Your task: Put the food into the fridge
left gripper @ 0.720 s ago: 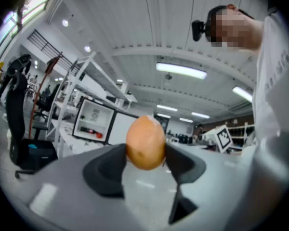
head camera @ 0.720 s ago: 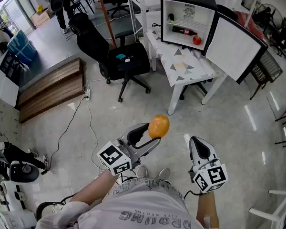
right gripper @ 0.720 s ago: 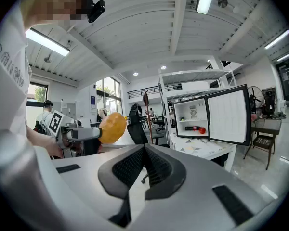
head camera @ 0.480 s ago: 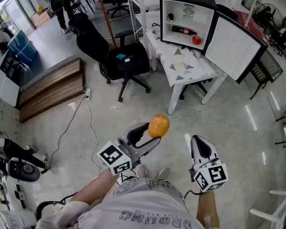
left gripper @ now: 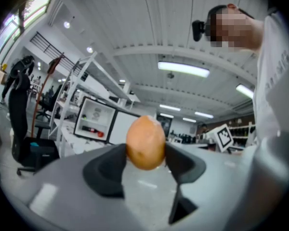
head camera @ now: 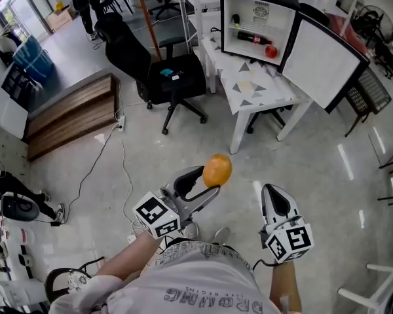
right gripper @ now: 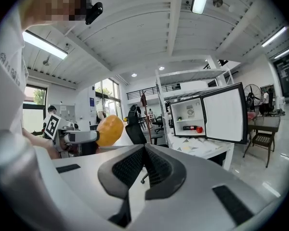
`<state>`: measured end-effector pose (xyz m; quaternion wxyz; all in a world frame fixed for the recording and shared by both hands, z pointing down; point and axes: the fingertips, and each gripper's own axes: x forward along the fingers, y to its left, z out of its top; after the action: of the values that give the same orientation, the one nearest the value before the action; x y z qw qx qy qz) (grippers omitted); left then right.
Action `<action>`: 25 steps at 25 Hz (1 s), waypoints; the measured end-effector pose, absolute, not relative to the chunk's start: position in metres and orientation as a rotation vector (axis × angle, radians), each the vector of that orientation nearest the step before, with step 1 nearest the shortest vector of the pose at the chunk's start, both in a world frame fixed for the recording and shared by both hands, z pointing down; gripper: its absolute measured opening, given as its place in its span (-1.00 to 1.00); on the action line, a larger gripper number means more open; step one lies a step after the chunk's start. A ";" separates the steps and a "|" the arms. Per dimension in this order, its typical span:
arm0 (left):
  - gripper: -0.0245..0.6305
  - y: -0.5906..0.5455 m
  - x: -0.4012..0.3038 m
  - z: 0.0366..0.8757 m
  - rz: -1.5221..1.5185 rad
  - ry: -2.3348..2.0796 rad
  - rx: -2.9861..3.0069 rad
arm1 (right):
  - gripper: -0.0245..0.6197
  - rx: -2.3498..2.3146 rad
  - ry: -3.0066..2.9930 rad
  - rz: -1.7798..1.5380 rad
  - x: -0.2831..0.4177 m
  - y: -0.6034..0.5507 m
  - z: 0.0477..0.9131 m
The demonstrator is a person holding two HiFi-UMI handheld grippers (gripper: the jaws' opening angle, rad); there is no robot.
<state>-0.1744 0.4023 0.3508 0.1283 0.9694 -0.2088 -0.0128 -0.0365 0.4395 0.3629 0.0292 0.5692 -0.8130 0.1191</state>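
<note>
My left gripper (head camera: 208, 184) is shut on an orange (head camera: 217, 170), round and bright; in the left gripper view the orange (left gripper: 145, 143) sits pinched between the two black pads (left gripper: 110, 170). My right gripper (head camera: 276, 201) hangs beside it, shut with nothing in it; its pads (right gripper: 135, 165) meet. The orange (right gripper: 109, 130) shows at the left of the right gripper view. Ahead stands a small black fridge (head camera: 258, 23) on a white table (head camera: 261, 90), its door (head camera: 322, 61) swung open to the right. Inside lie a dark bottle (head camera: 253, 39) and a red fruit (head camera: 271, 52).
A black office chair (head camera: 158, 77) stands left of the table. A wooden platform (head camera: 69, 113) lies further left, with a white cable (head camera: 124, 169) trailing over the floor. A dark wire chair (head camera: 365, 93) sits right of the fridge door. Open grey floor lies between me and the table.
The view has shifted slightly; the fridge and table sit a little higher in the head view. Both grippers keep their places, the orange still held.
</note>
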 end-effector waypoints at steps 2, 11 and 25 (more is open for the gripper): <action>-0.12 0.405 -0.170 0.351 -0.037 -0.619 2.815 | -0.92 1.746 -2.514 0.368 -0.031 0.442 0.363; -0.12 0.414 -0.143 0.355 -0.028 -0.661 2.811 | -0.92 1.713 -2.539 0.374 -0.002 0.447 0.368; -0.12 0.399 -0.125 0.361 -0.009 -0.694 2.811 | -0.91 1.717 -2.539 0.399 0.023 0.432 0.377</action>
<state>-0.1252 0.3995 0.3610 0.1226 0.9636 -0.2377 -0.0029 0.0230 0.4317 0.3766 0.0253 0.5553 -0.8212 0.1291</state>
